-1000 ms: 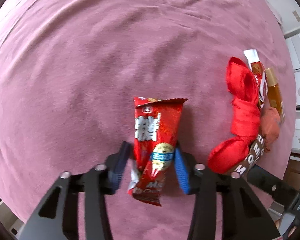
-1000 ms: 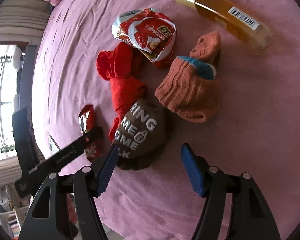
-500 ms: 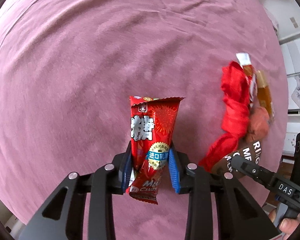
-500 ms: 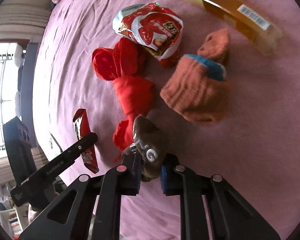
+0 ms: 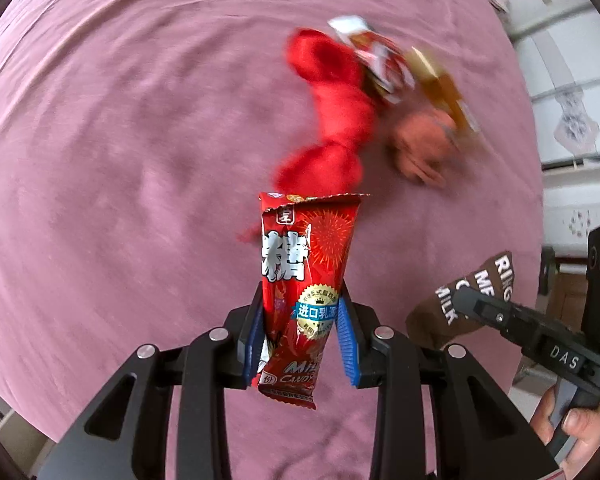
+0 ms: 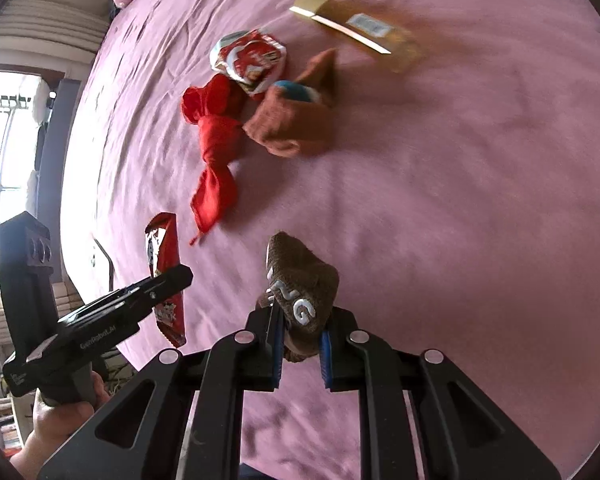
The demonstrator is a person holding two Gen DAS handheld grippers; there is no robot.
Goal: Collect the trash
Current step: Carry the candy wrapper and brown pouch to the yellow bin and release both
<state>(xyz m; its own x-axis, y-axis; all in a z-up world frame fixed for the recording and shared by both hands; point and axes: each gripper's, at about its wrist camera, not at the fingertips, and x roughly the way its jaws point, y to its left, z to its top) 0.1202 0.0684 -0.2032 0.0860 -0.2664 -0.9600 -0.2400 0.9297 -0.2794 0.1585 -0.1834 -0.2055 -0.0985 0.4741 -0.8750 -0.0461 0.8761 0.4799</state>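
The left gripper (image 5: pixel 302 334) is clamped on a red candy wrapper (image 5: pixel 300 280). The right gripper (image 6: pixel 300 342) pinches a brown sock (image 6: pixel 302 292), near the red cloth (image 6: pixel 216 152).

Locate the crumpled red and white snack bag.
The crumpled red and white snack bag lies upper centre in the right wrist view, touching the red cloth and orange knit sock.

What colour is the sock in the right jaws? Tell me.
Brown with white lettering: the sock, best seen in the right wrist view.
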